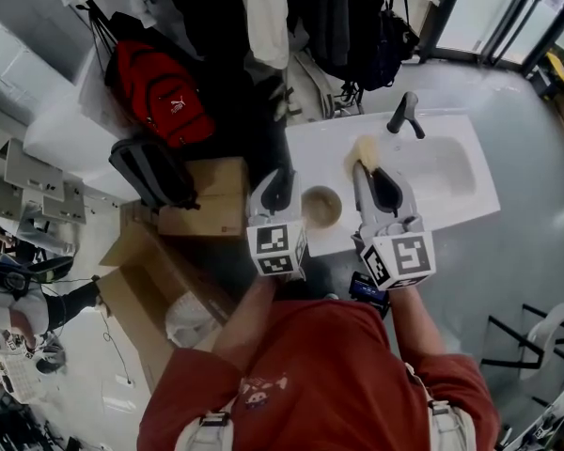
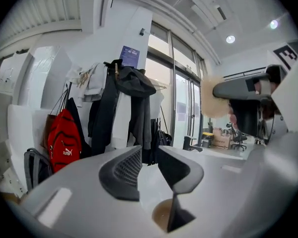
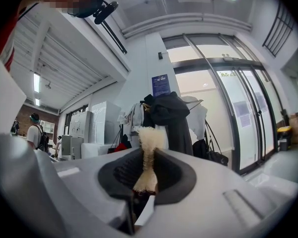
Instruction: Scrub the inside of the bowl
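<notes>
A small tan bowl (image 1: 321, 207) sits on the white counter (image 1: 312, 147), left of the sink. My left gripper (image 1: 280, 188) hovers just left of the bowl, open, with nothing between its jaws. In the left gripper view, the left gripper (image 2: 149, 155) shows a clear gap, and the bowl (image 2: 161, 216) lies below it. My right gripper (image 1: 366, 169) is shut on a pale, fluffy sponge (image 1: 365, 151) held over the counter by the basin's left edge. The sponge (image 3: 150, 142) is pinched upright in the right gripper (image 3: 150, 158), and the sponge (image 2: 213, 99) also shows in the left gripper view.
A white sink basin (image 1: 444, 172) with a dark faucet (image 1: 404, 113) lies right of the bowl. A red backpack (image 1: 160, 92), a black bag (image 1: 152, 172) and cardboard boxes (image 1: 207, 207) crowd the left. Coats (image 2: 134, 108) hang behind the counter.
</notes>
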Tool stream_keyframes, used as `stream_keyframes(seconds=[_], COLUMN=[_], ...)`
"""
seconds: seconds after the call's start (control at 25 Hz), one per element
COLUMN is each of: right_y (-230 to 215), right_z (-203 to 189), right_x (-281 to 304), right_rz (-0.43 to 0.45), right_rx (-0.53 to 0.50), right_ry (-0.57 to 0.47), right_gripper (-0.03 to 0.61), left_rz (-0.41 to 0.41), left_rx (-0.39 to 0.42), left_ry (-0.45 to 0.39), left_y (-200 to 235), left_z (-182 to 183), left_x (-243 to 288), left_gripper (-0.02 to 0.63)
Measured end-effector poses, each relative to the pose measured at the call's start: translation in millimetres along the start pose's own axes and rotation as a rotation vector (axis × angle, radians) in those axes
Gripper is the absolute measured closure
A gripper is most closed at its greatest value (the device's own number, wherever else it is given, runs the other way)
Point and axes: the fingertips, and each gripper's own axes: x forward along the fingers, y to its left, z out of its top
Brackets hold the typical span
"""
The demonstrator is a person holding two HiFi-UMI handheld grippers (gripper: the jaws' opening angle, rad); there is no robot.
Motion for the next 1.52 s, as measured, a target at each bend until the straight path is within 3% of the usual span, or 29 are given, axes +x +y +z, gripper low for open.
stream_keyframes(seconds=[0.6, 0.88, 1.52], right_y=[-1.1, -0.9, 3.3], right_z=[6.7, 6.7, 0.7], right_x=[-4.5, -7.4, -9.0], right_rz=[-0.025, -0.025, -0.007], right_rx=[-0.014, -0.009, -0.022], right_ry=[-0.034, -0.036, -0.030], right_gripper=[0.526, 0.526, 0.526], left_rz=[-0.008, -0.006, 0.006], left_rx=[0.116, 0.126, 0.096], left_ry=[-0.295, -0.291, -0.278], left_y=[-17.3, -19.3, -21.1], left_z=[123.3, 122.1, 112.0], left_x=[-45.9, -48.4, -48.8], left_gripper=[0.509, 0.514, 0.606])
